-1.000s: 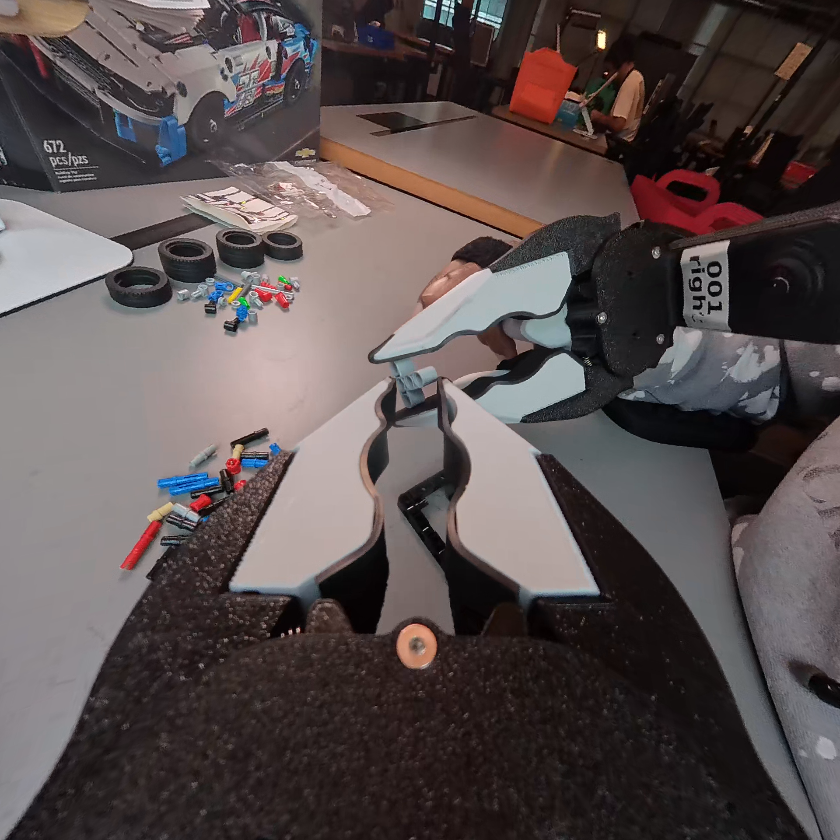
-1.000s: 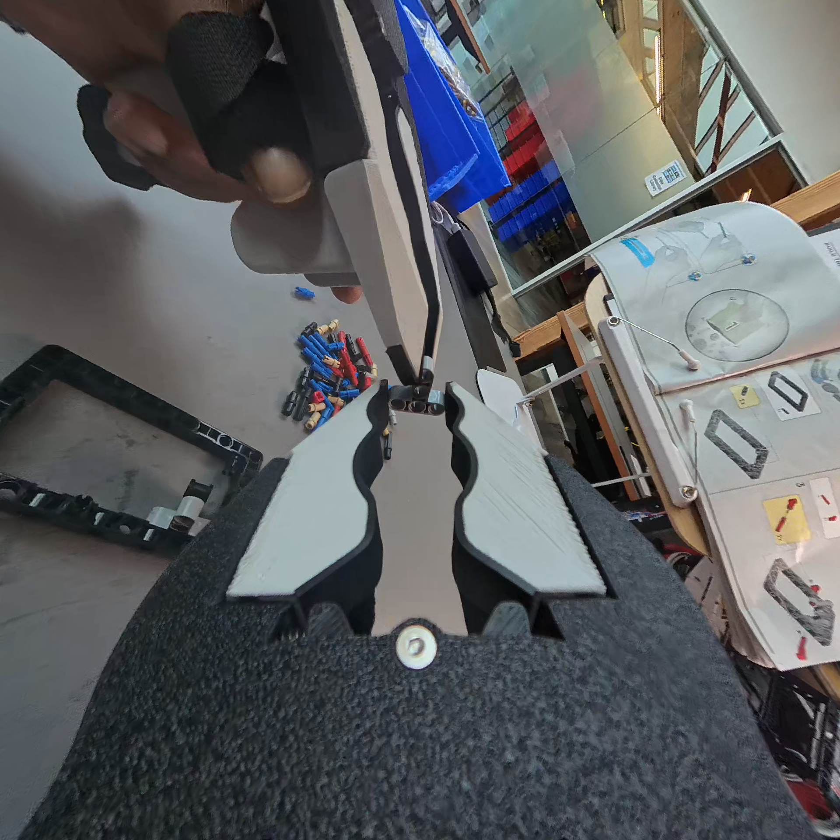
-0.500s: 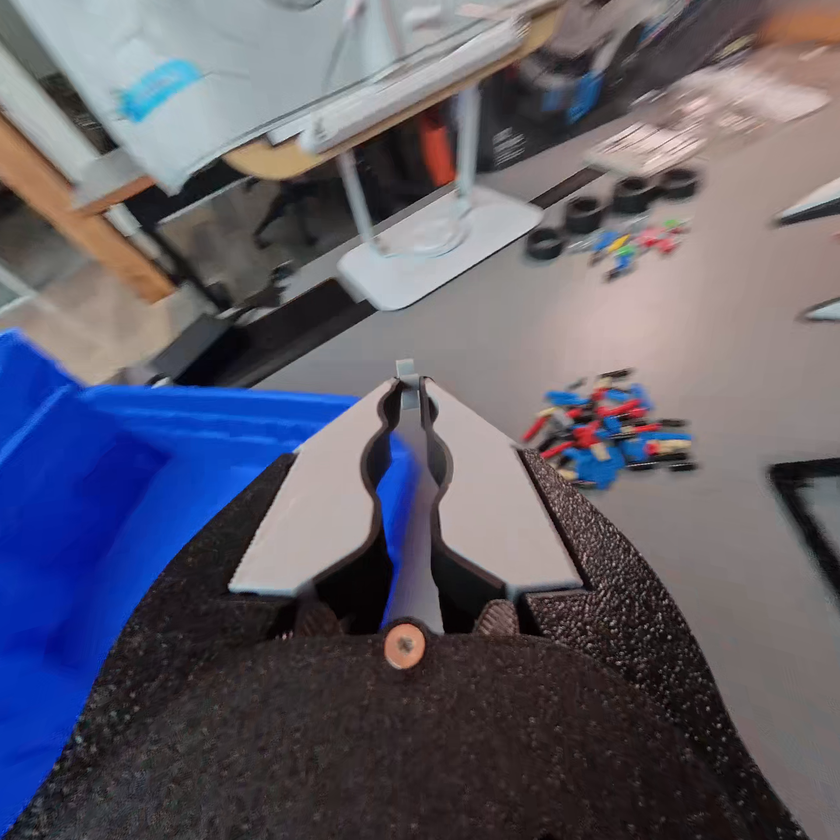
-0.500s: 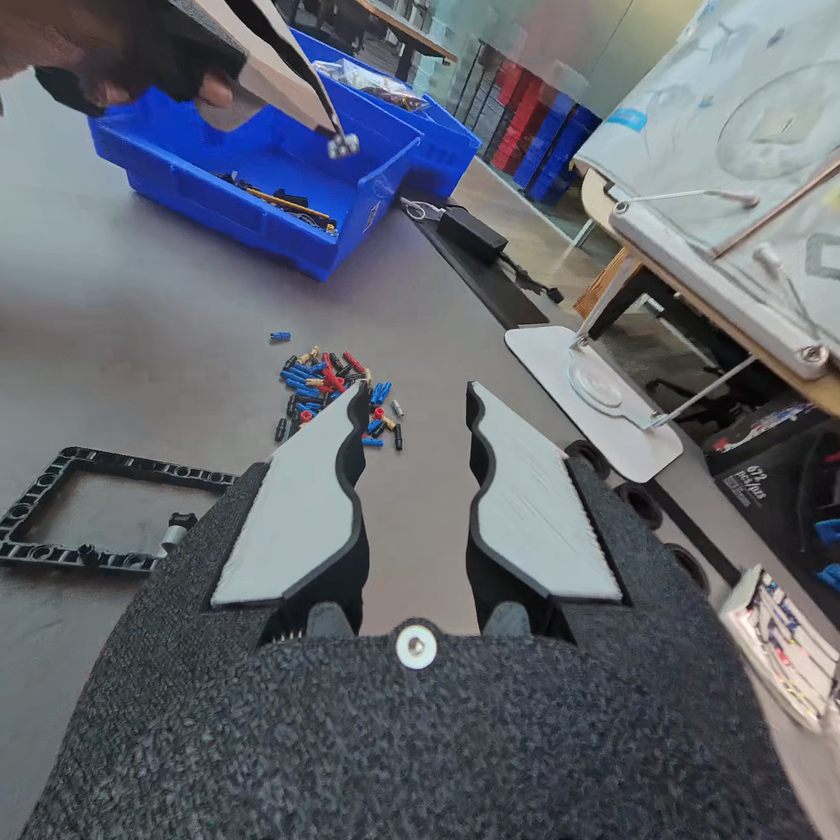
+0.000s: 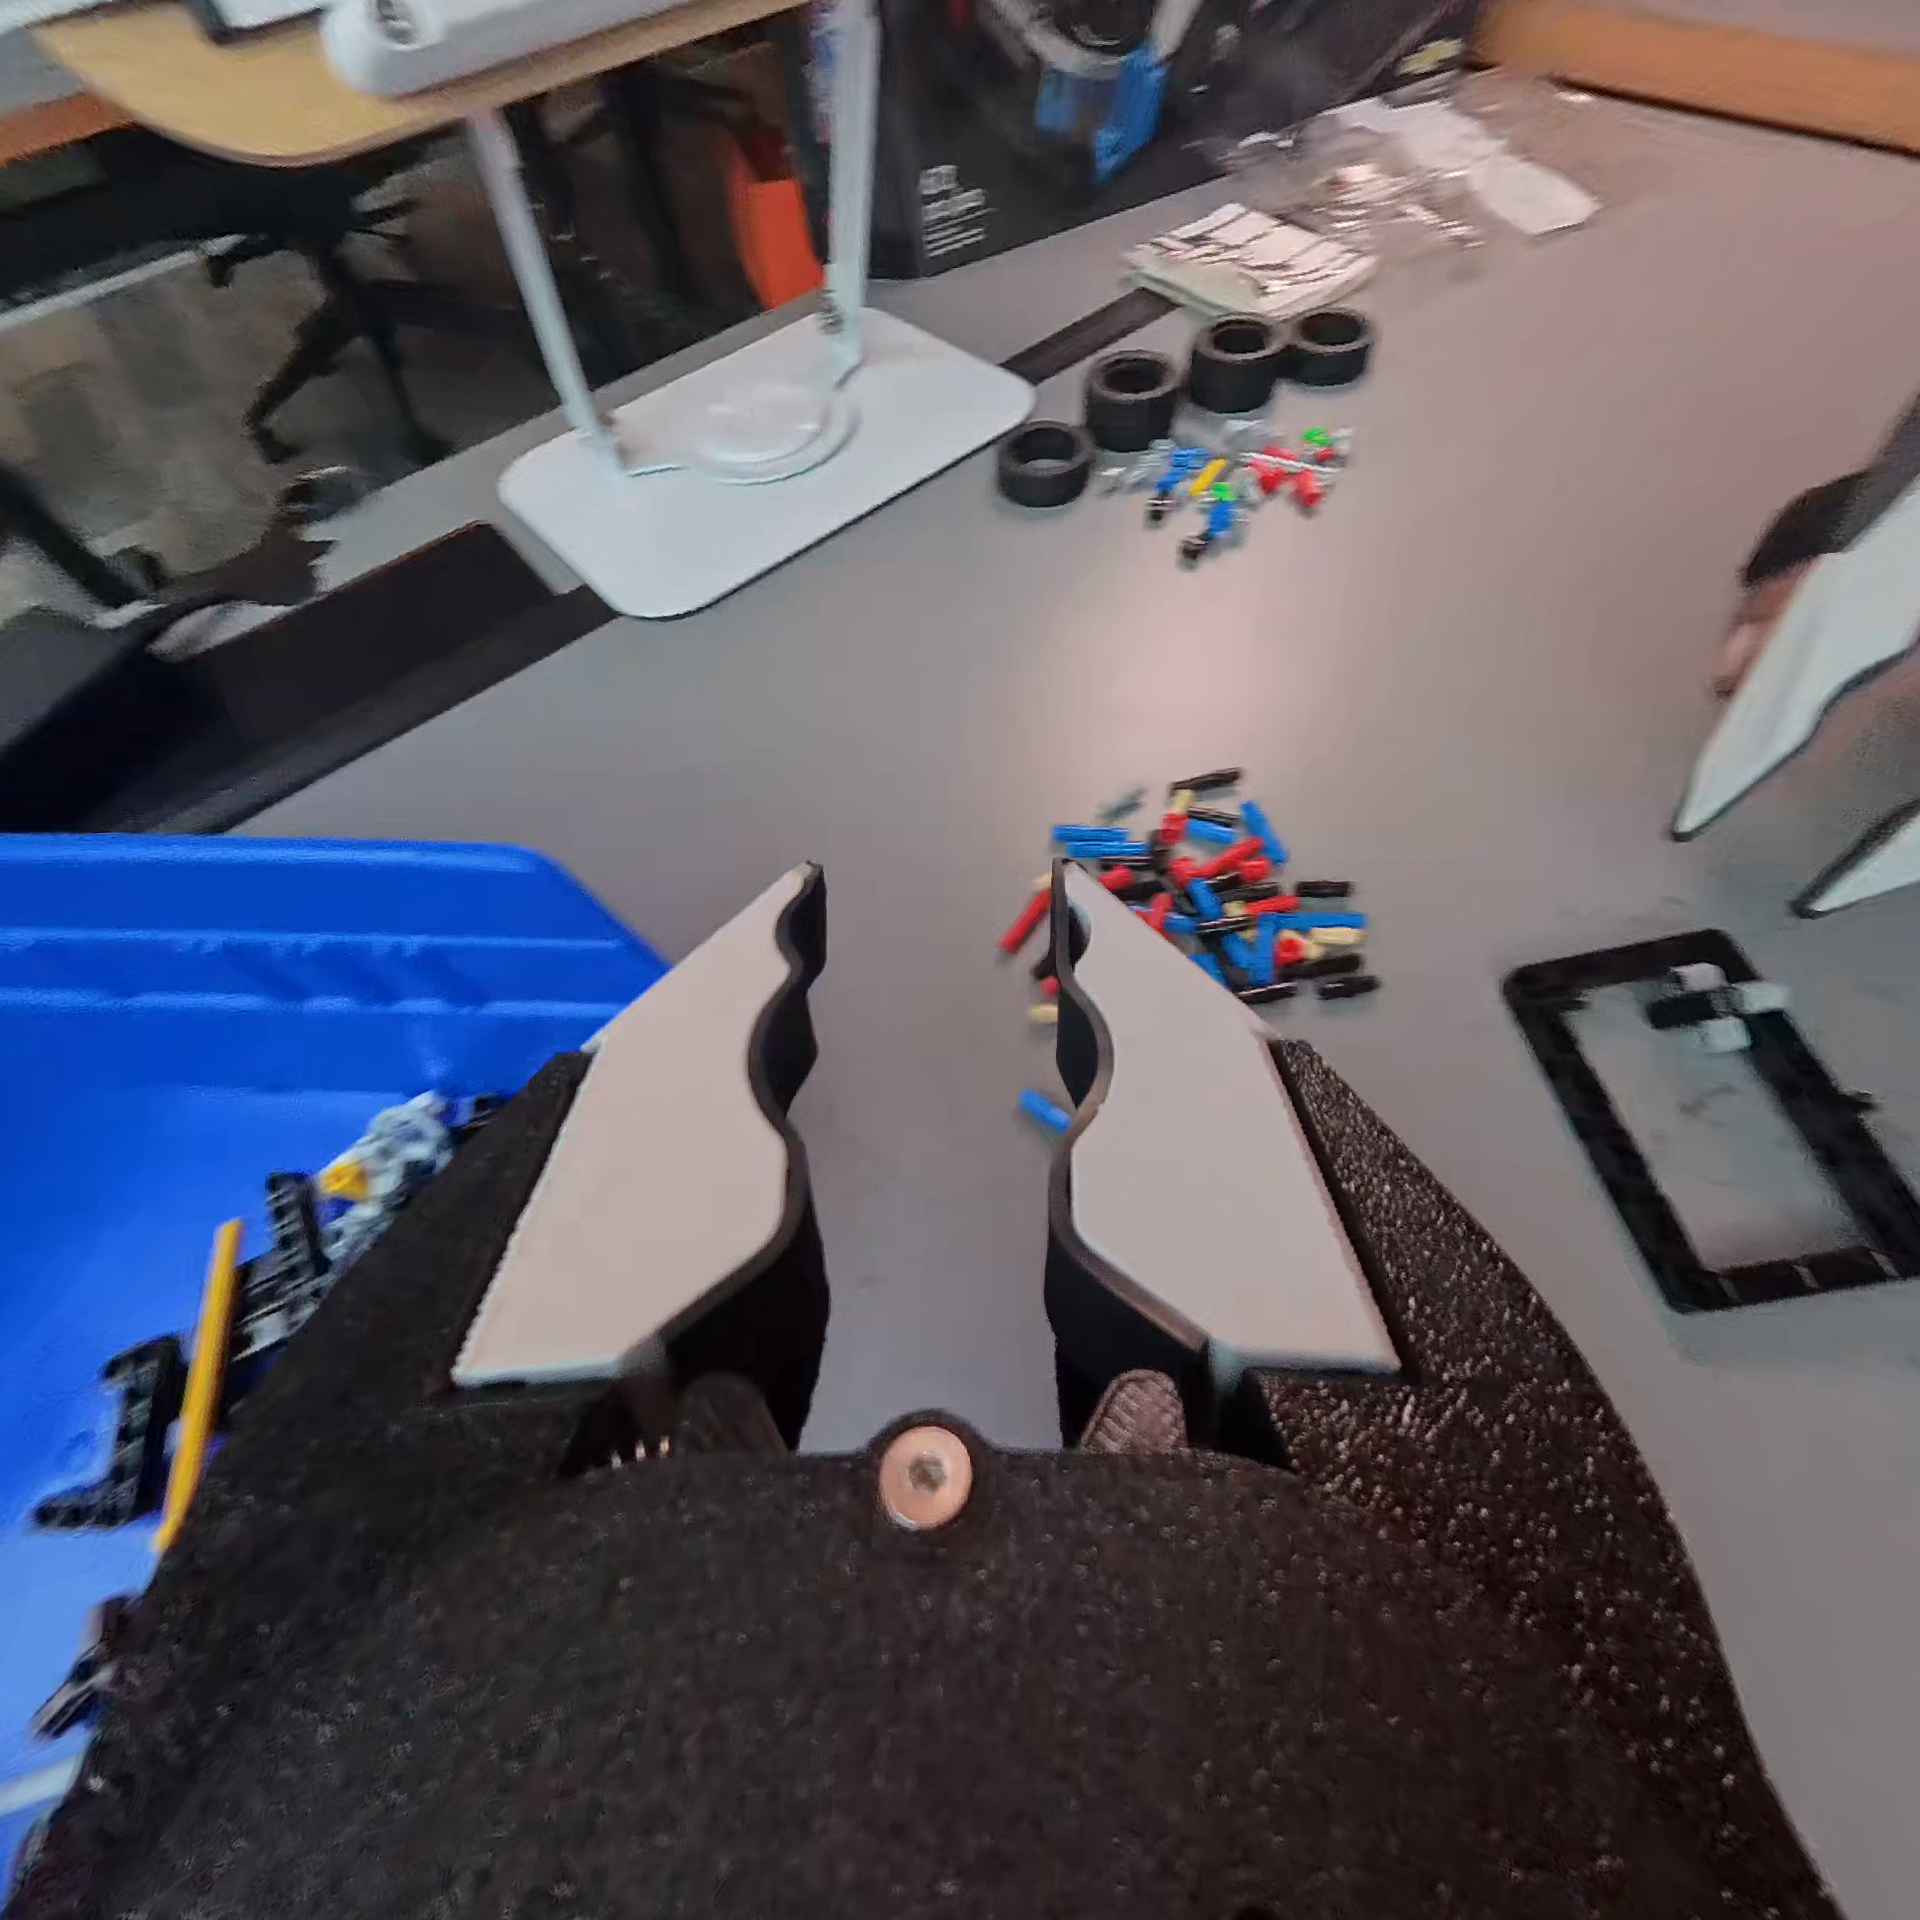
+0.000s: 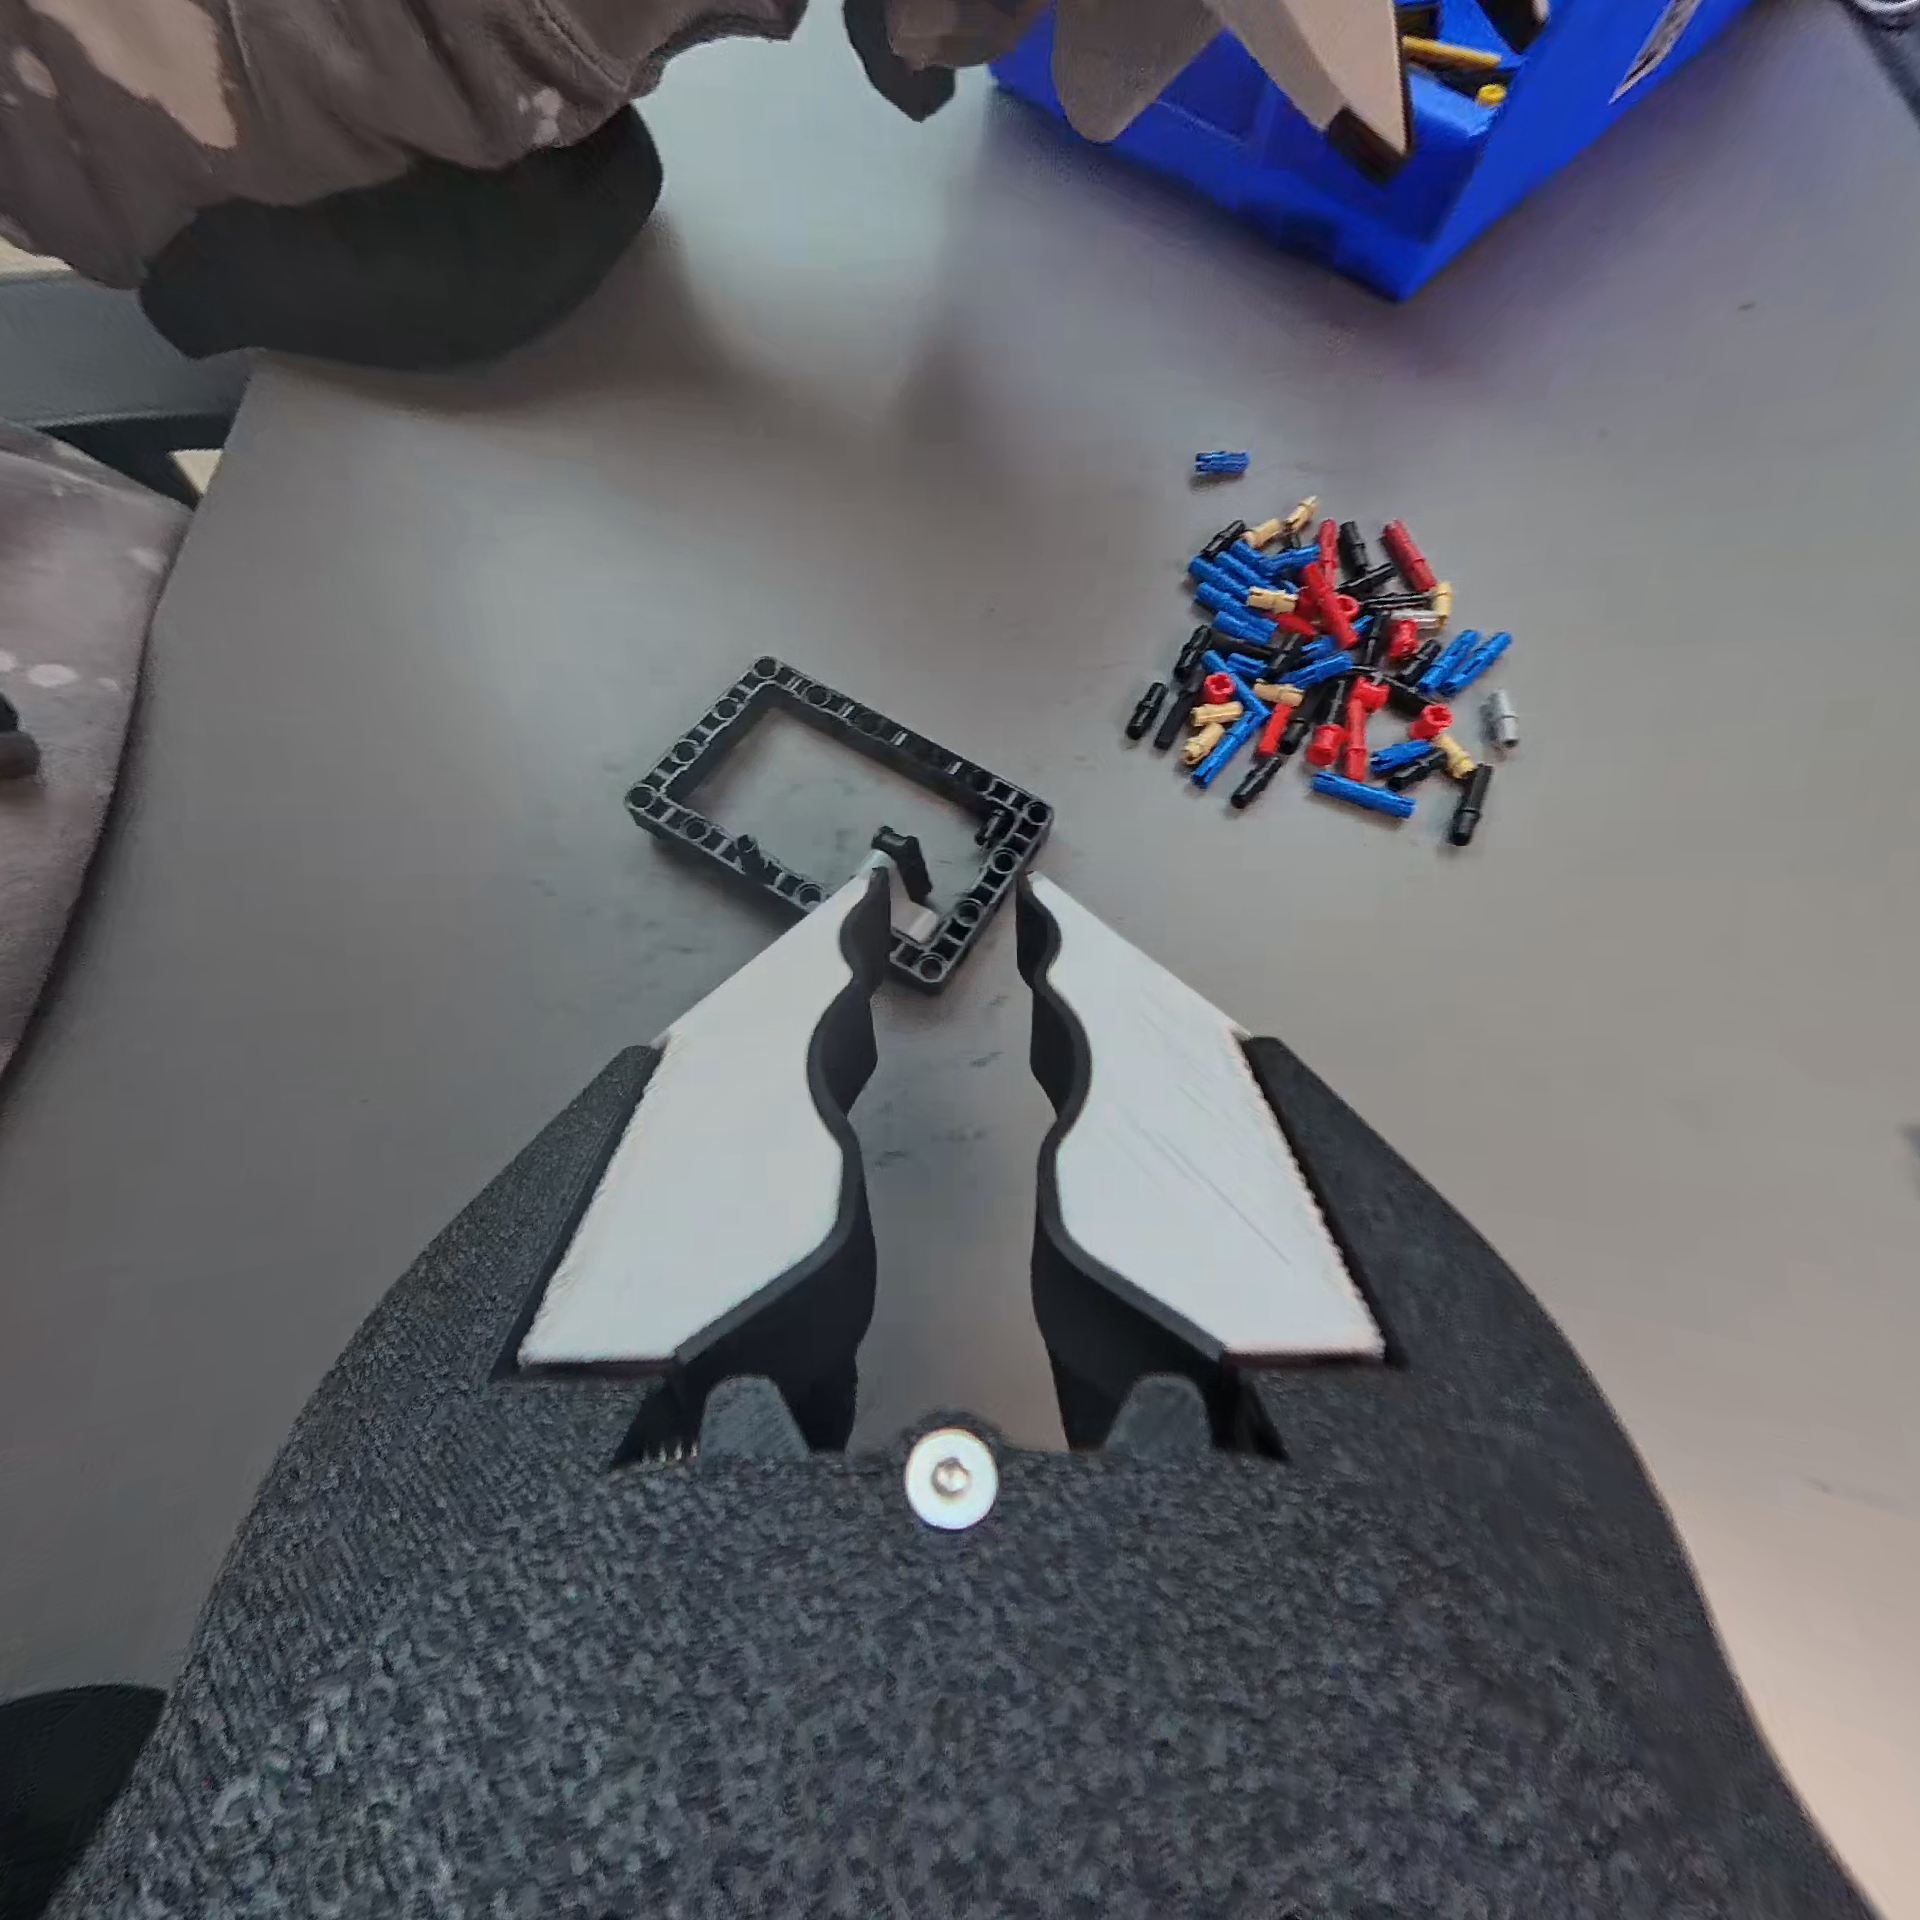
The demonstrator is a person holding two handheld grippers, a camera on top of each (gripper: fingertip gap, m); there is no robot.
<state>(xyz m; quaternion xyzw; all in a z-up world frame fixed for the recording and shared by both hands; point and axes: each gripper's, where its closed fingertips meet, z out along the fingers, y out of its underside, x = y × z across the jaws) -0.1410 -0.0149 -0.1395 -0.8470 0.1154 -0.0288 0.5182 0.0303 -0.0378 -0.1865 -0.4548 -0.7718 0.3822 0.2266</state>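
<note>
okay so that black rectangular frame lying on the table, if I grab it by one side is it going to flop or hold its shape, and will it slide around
The black rectangular frame looks like rigid moulded plastic with rows of holes, so it probably holds its shape. It is an open frame with thin sides, likely light. Lying flat on the smooth grey table, it may slide when nudged; it should not roll.

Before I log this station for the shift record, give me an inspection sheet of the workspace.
Surface: grey table, matte, faint smudges.
Job's things: black rectangular frame flat on the table, small grey and black parts fitted inside; pile of coloured pins; one blue pin apart.
Clutter: blue bin holding parts; four black tyres; plastic bags and leaflets; white stand base.
Grippers: left gripper open, empty, beside the bin; right gripper open, empty, over the frame's corner.
Cables: nothing seen.
Surroundings: blurred furniture beyond the table.
</note>
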